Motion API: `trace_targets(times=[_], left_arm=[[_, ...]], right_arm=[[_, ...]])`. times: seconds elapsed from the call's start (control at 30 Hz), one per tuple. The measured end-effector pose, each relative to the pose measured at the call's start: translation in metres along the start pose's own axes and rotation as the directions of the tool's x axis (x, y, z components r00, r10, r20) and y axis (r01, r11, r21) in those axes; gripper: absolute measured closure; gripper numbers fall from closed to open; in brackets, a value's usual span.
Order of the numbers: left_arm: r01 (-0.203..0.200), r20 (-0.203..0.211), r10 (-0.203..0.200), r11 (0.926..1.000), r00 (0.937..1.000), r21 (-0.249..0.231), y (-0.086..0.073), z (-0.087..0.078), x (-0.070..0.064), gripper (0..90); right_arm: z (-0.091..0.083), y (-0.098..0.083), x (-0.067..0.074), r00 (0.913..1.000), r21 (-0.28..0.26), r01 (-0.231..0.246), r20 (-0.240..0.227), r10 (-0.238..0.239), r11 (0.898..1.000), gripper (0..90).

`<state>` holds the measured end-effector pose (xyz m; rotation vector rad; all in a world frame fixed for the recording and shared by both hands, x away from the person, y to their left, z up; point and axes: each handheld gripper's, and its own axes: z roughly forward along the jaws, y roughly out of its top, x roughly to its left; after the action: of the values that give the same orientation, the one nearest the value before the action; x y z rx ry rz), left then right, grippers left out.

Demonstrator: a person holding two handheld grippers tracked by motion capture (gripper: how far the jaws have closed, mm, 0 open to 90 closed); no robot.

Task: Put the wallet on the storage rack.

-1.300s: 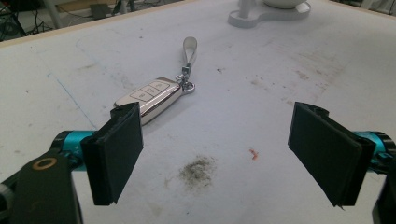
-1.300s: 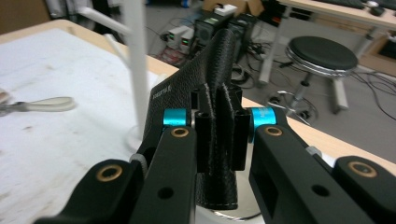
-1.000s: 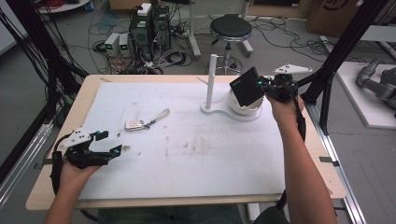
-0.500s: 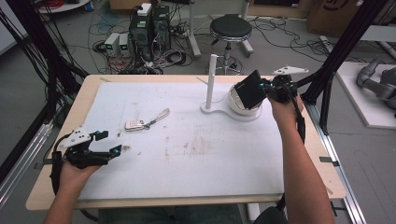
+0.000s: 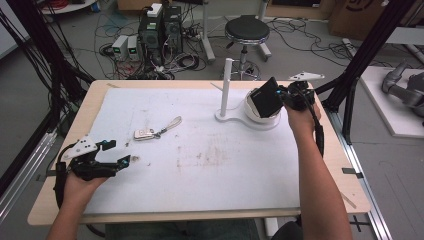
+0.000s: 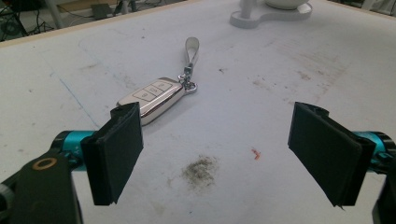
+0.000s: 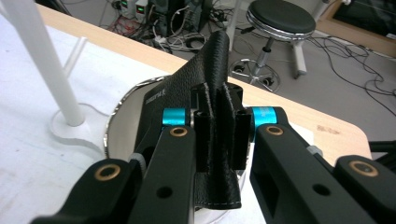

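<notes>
wallet: black leather wallet [image 7: 212,107], pinched edge-on right between the right gripper's pads, so the jaws are clamped tight on it. Most of it sticks up past the fingertips, with a bit of stitched edge hanging below them.
wallet from above: in the high view the wallet [image 5: 266,97] is held up off the table, tilted, right over the white round dish [image 5: 261,120].
right gripper: right gripper [image 5: 283,96] comes in from the right side of the table, with the grey plate on top.
left gripper: left gripper [image 6: 219,144] is wide open with nothing between the pads, sitting low over the near left part of the mat. In the high view it's at [image 5: 116,153].
key fob: key fob [image 6: 152,99] lies flat just beyond the left pad, not touching it, well apart from the wallet.
textures: the wallet is pebbly grained leather with a small embossed logo and pale stitching. The pads [image 6: 119,149] are matte black foam-looking blocks. The fob is glossy white with a chrome rim, plus a grey loop strap [image 6: 192,49].
stand: white stand [image 5: 226,90] is a smooth thin post on a flat base joined to the dish.
mat: white mat [image 5: 210,175], scuffed, with a dark smudge and a little red mark near the left gripper.
</notes>
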<state>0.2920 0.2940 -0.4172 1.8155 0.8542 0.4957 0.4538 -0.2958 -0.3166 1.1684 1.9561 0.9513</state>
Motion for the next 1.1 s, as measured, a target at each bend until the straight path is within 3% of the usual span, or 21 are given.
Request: trace_targets(times=[0.17, 0.37, 1.1], left_arm=[[0.0, -0.001, 0.0, 1.0, 1.0, 0.001, -0.0001, -0.0001, -0.0001, 18.0], [0.007, -0.004, -0.007, 1.0, 1.0, 0.0, -0.0015, -0.0005, 0.0012, 18.0], [0.005, -0.001, -0.005, 1.0, 1.0, 0.003, -0.0015, 0.0009, 0.0005, 18.0]], right_arm=[[0.0057, 0.0003, 0.0012, 0.9994, 0.007, 0.012, 0.032, -0.012, 1.0, 84.7], [0.0086, 0.0002, -0.0029, 0.9994, -0.004, 0.001, 0.035, -0.001, 1.0, 84.8], [0.0098, 0.0025, -0.0034, 0.9971, -0.03, 0.033, 0.07, -0.031, 0.999, 84.8]])
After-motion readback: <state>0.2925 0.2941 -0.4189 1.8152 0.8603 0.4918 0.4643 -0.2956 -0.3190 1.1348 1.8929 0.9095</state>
